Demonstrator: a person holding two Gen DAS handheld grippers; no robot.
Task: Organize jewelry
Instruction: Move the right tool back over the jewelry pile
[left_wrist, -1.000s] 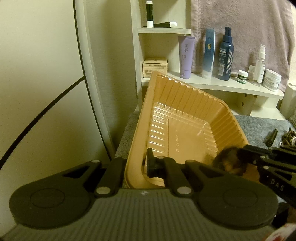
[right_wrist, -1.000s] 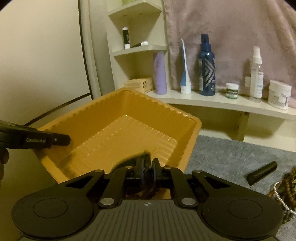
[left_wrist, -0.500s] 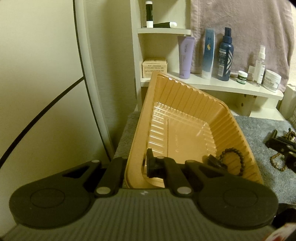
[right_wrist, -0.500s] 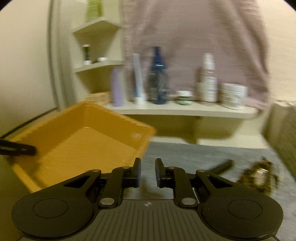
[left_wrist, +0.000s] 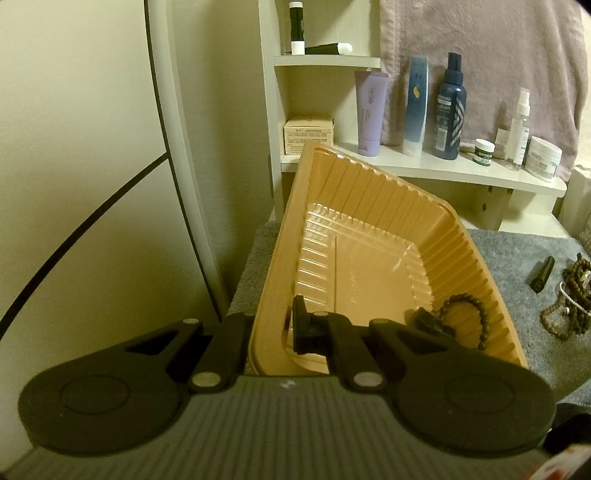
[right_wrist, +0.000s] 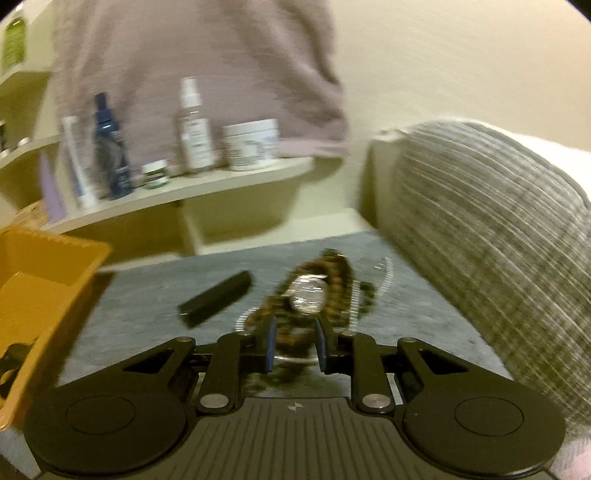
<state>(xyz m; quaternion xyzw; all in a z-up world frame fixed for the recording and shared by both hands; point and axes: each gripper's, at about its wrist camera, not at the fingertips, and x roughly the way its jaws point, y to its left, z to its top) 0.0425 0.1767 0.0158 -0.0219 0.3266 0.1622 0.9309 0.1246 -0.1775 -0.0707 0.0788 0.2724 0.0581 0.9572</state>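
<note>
My left gripper is shut on the near rim of an orange plastic tray, holding it tilted. A dark beaded bracelet and a small dark piece lie in the tray's lower corner. The tray's edge also shows at the left of the right wrist view. My right gripper hangs just above and short of a blurred heap of brown beads and a clear bracelet on the grey mat; its jaws are opening with nothing gripped. The same pile lies at the right edge of the left wrist view.
A black stick lies on the grey mat left of the heap. A white shelf behind carries bottles, tubes and jars, with a pink cloth above. A striped grey cushion rises at the right.
My right gripper left the tray, dropping the beaded bracelet inside, swung right to the jewelry heap on the mat and opened. The left gripper and tray stayed put.
</note>
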